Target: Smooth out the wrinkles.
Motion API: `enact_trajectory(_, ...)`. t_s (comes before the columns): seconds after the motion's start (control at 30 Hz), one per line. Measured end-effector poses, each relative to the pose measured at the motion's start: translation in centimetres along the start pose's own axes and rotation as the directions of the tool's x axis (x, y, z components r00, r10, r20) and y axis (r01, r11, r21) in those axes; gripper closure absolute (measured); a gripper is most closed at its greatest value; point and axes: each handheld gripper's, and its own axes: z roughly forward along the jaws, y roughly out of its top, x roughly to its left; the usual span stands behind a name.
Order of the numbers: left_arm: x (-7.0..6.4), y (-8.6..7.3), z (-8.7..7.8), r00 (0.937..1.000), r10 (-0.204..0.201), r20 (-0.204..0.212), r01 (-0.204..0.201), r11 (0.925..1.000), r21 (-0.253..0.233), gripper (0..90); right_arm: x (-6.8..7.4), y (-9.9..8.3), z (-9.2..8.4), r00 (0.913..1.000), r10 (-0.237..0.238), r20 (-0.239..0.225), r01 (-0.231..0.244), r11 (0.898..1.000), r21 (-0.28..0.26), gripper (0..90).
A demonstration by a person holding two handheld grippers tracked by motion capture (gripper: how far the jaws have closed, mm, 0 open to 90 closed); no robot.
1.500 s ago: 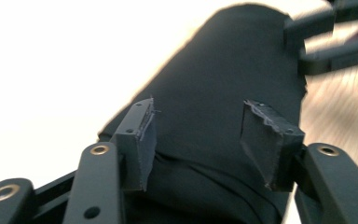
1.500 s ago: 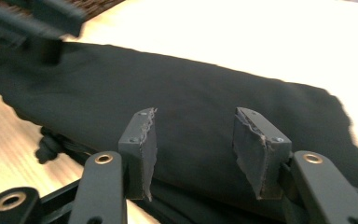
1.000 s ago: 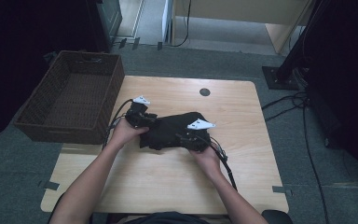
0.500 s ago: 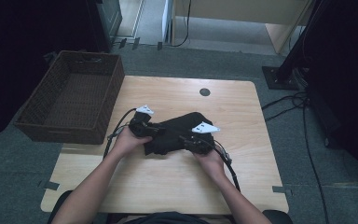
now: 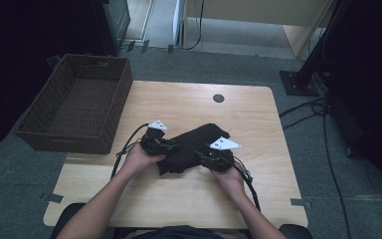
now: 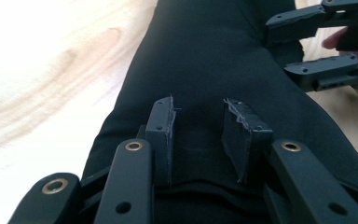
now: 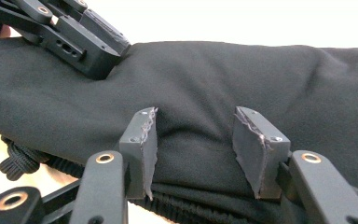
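1. Near the table's (image 5: pixel 258 114) front middle lies a black cloth (image 5: pixel 191 142), bunched into a thick fold that runs from left to right between the two hands
2. On its left end sits the left gripper (image 5: pixel 165 145); in the left gripper view its pads (image 6: pixel 161 135) stand part-way apart with a ridge of cloth (image 6: pixel 205 70) bulging up between them and pressed by both, so it pinches the cloth
3. On the right end sits the right gripper (image 5: pixel 205 155); in the right gripper view its pads (image 7: pixel 142 149) are also half spread, and a hump of cloth (image 7: pixel 242 84) fills the gap and touches both pads, a pinch as well
4. Each gripper view shows the other gripper farther off on the same fold: the right one (image 6: pixel 317 51) at the upper right of the left gripper view, the left one (image 7: pixel 70 32) at the upper left of the right gripper view
5. A black cord (image 7: pixel 16 161) lies under the cloth's edge at the lower left of the right gripper view
6. Both forearms come in from the bottom of the high view, the hands close together
7. Left of the table, well apart from the cloth, stands a brown wicker basket (image 5: pixel 40 117)
8. A small dark round hole (image 5: pixel 218 98) sits in the tabletop beyond the cloth
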Motion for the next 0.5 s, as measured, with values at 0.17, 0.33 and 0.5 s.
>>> enact_trajectory(0.17,-0.88,-0.41,-0.07,0.9998,-0.008,0.018,0.008,1.0,0.004,61.5,0.1,-0.15,-0.4,1.0,-0.004,0.002,0.004,1.0,0.007,50.0)
enact_trajectory(0.33,-0.71,-0.31,-0.15,0.9996,-0.019,0.022,0.02,0.9998,-0.006,59.2,0.05,-0.22,-0.42,1.0,-0.004,-0.001,0.004,1.0,0.003,50.0)
enact_trajectory(0.5,-0.27,0.05,-0.55,0.9996,-0.026,0.012,0.027,0.9993,-0.025,55.4,-0.04,-0.21,-0.38,1.0,-0.001,-0.008,0.001,1.0,0.003,49.9)
